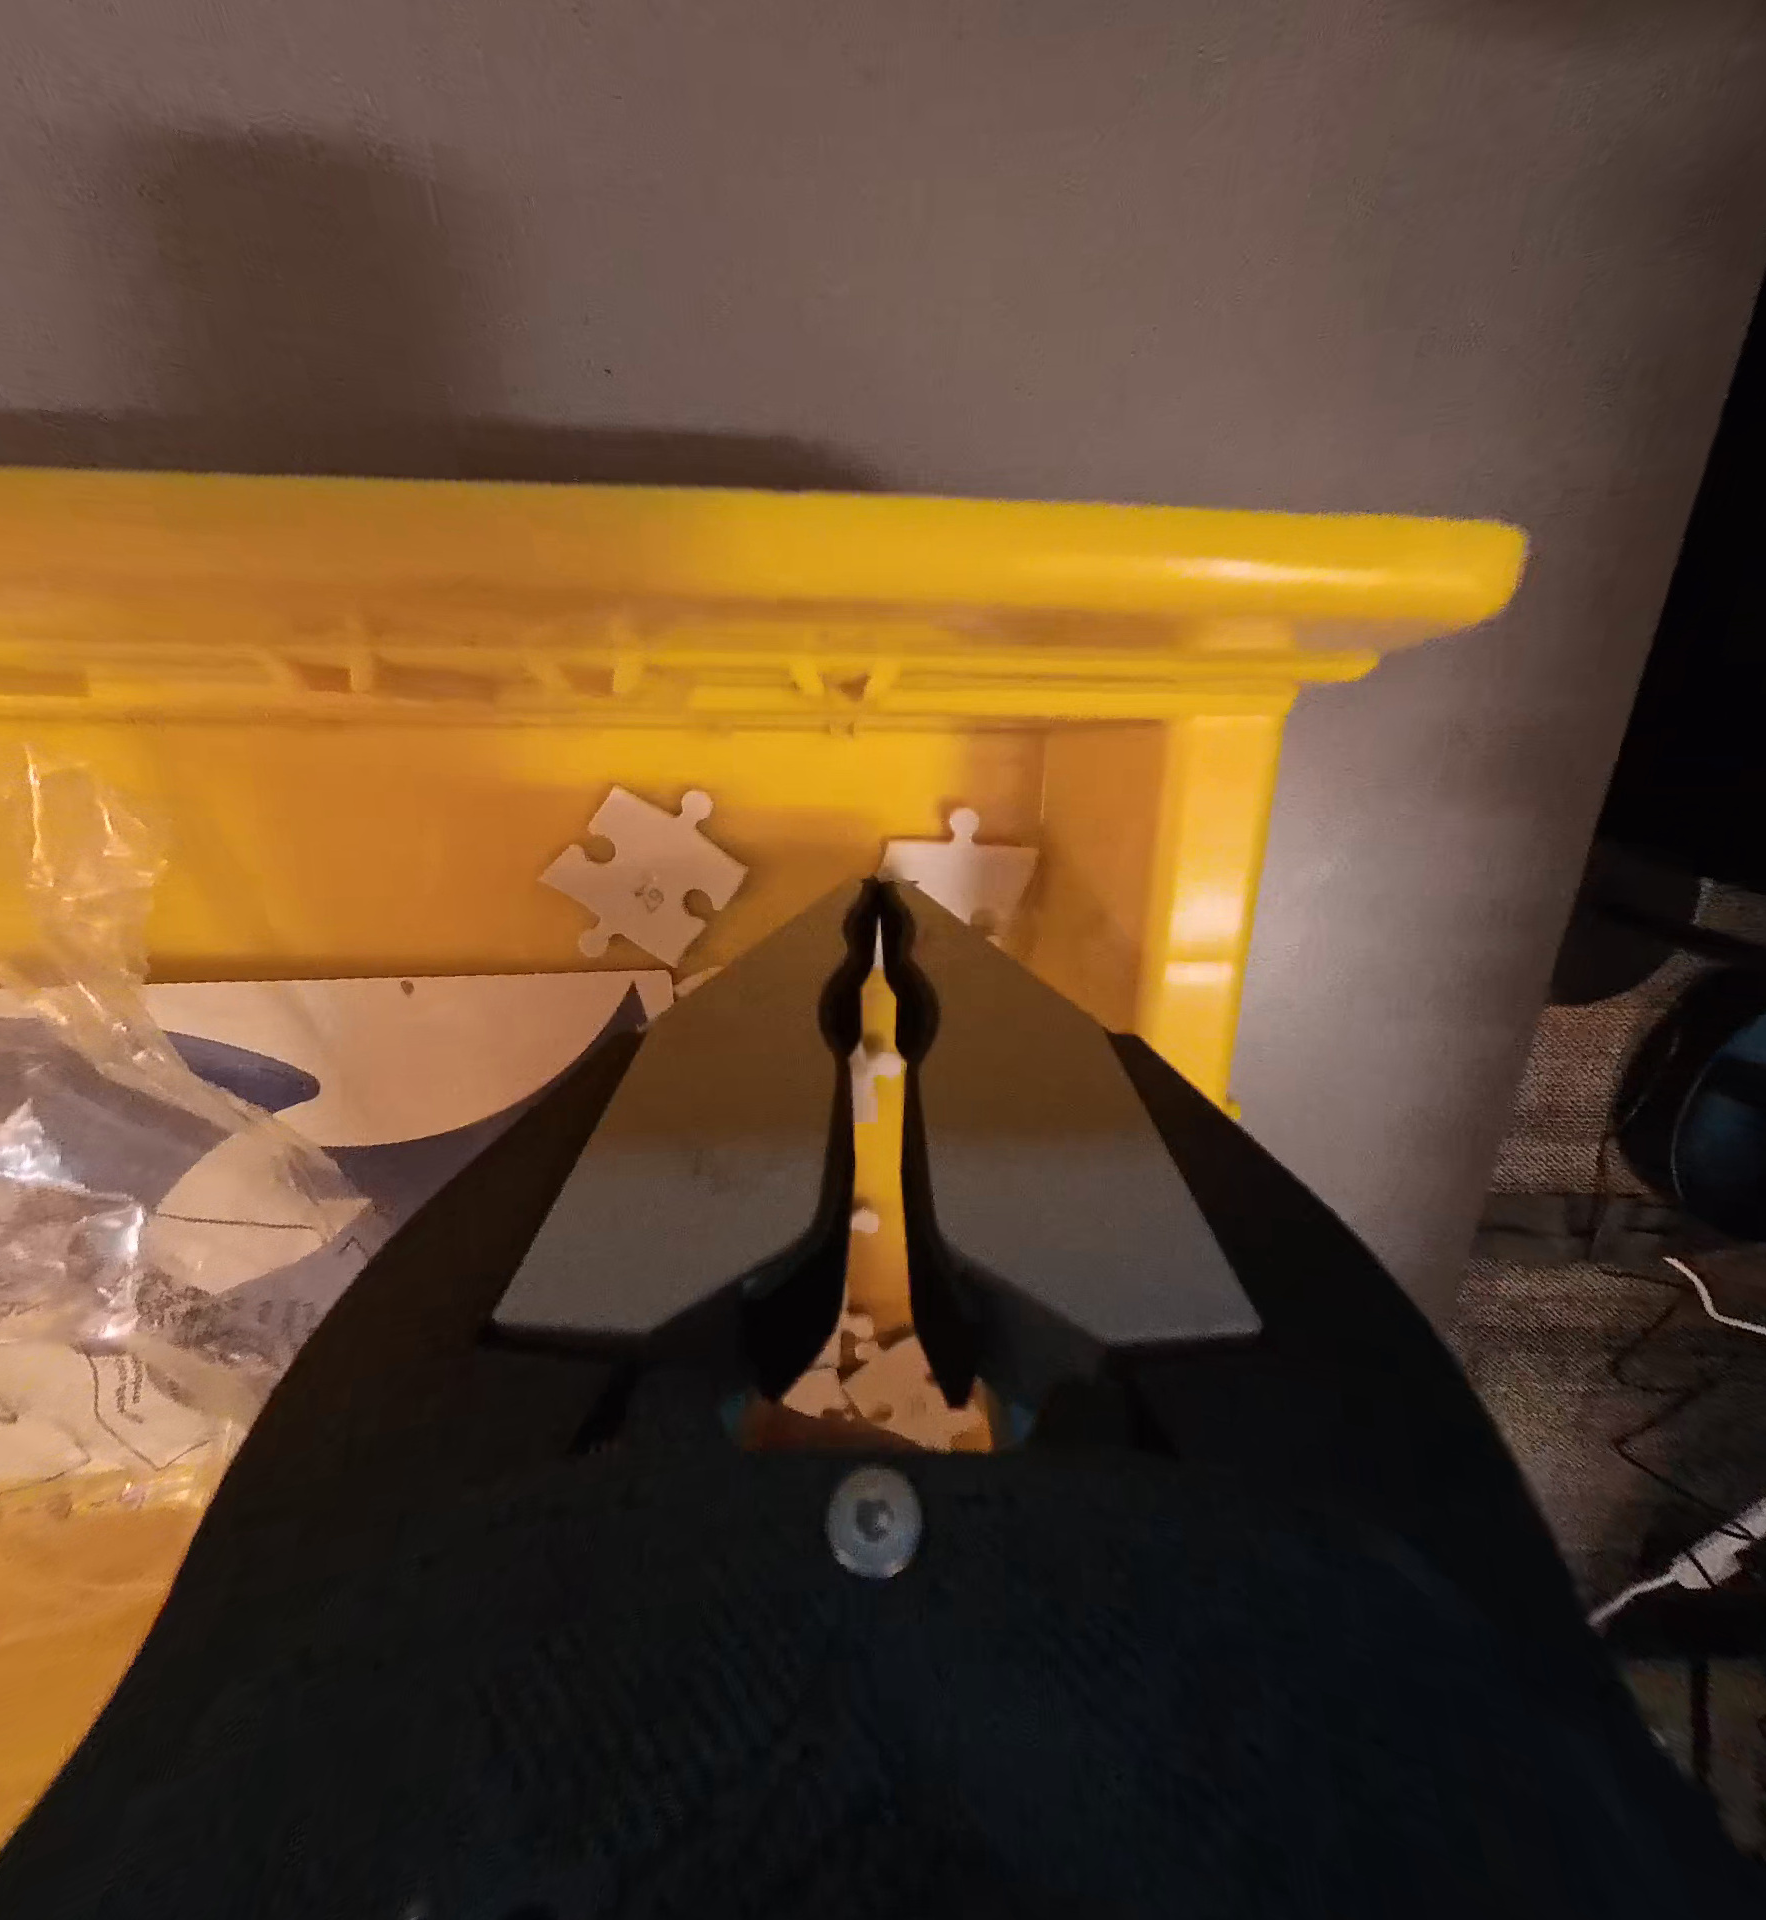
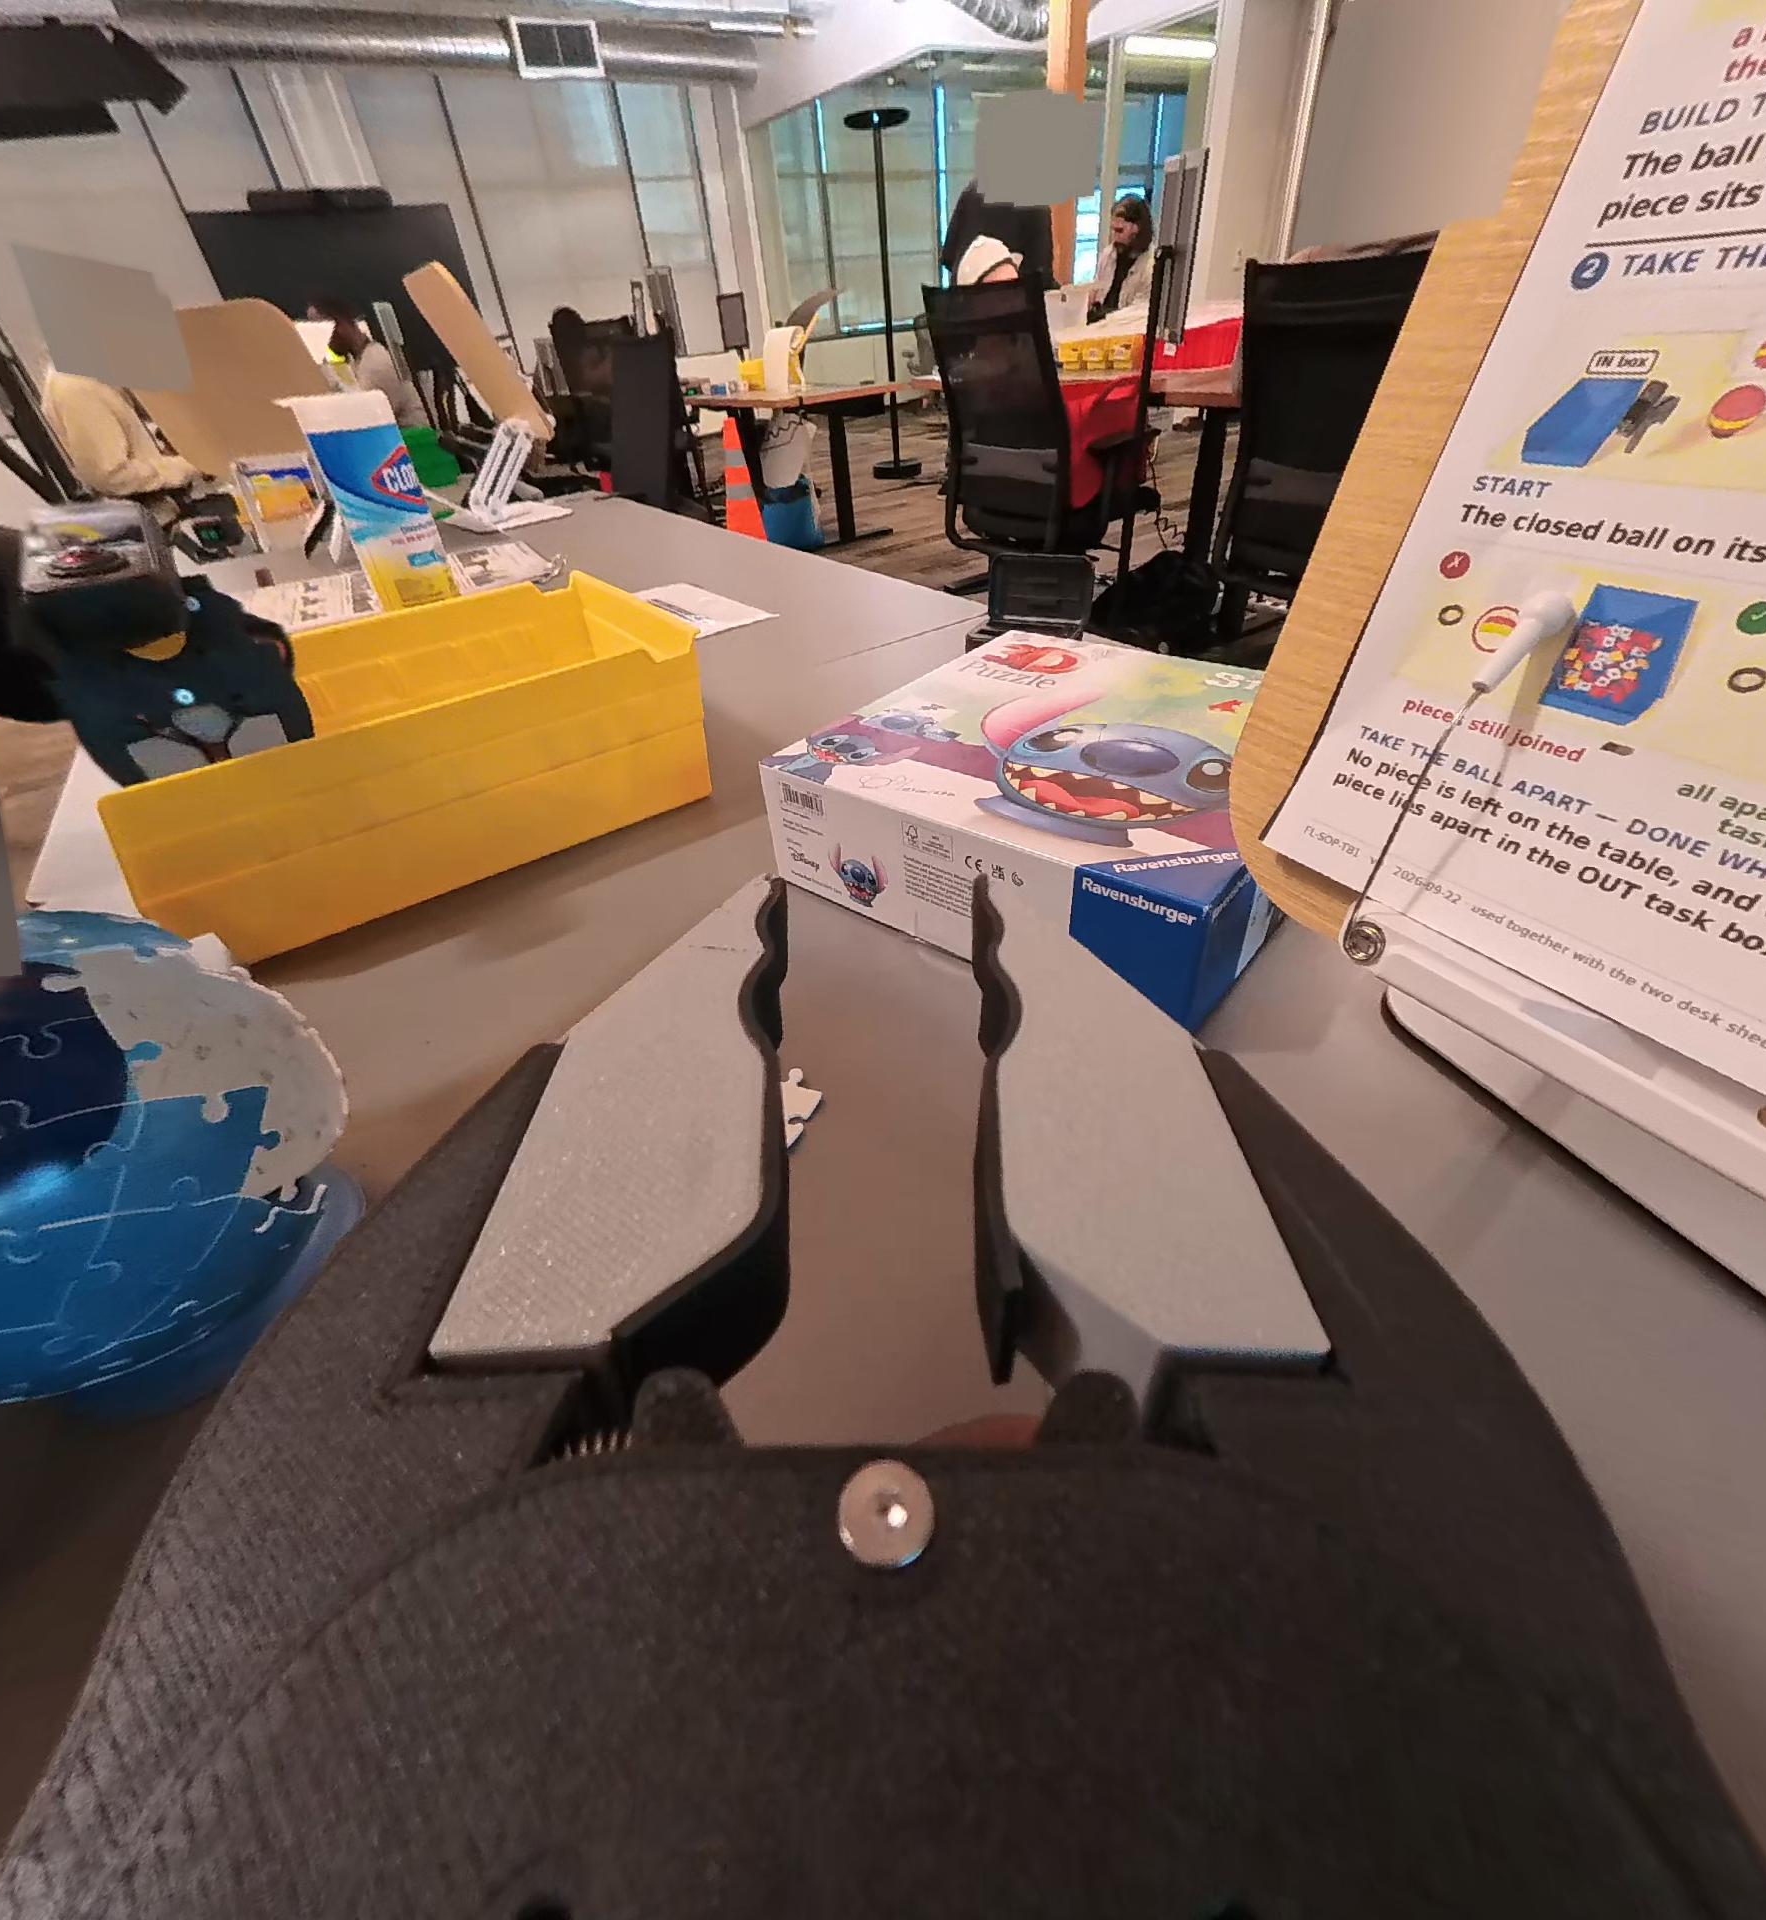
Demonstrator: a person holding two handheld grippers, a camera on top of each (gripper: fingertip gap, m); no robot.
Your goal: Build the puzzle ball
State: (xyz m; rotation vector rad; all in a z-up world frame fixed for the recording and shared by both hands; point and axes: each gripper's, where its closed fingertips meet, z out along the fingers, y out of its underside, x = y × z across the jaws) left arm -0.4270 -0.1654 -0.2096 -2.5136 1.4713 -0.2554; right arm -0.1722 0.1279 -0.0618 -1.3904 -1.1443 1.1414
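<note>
In the left wrist view my left gripper (image 1: 877,889) is inside the yellow bin (image 1: 713,582), and its fingers are shut. Its tips rest at the left corner of a white puzzle piece (image 1: 967,871) that leans in the bin's far right corner. I cannot tell whether they pinch it. Another white piece (image 1: 645,878) lies to the left. In the right wrist view my right gripper (image 2: 879,906) is open and empty above the grey table (image 2: 505,966). A small white piece (image 2: 804,1101) lies on the table beside its left finger. The partly built blue puzzle ball (image 2: 100,1164) stands at the left.
In the right wrist view, the yellow bin (image 2: 422,769) holds the left gripper (image 2: 162,665). The puzzle box (image 2: 1014,790) lies ahead, an instruction board (image 2: 1585,520) stands at the right, and a wipes canister (image 2: 380,499) is behind. In the bin are a clear plastic bag (image 1: 79,1195), a printed sheet (image 1: 359,1049) and loose pieces (image 1: 889,1387).
</note>
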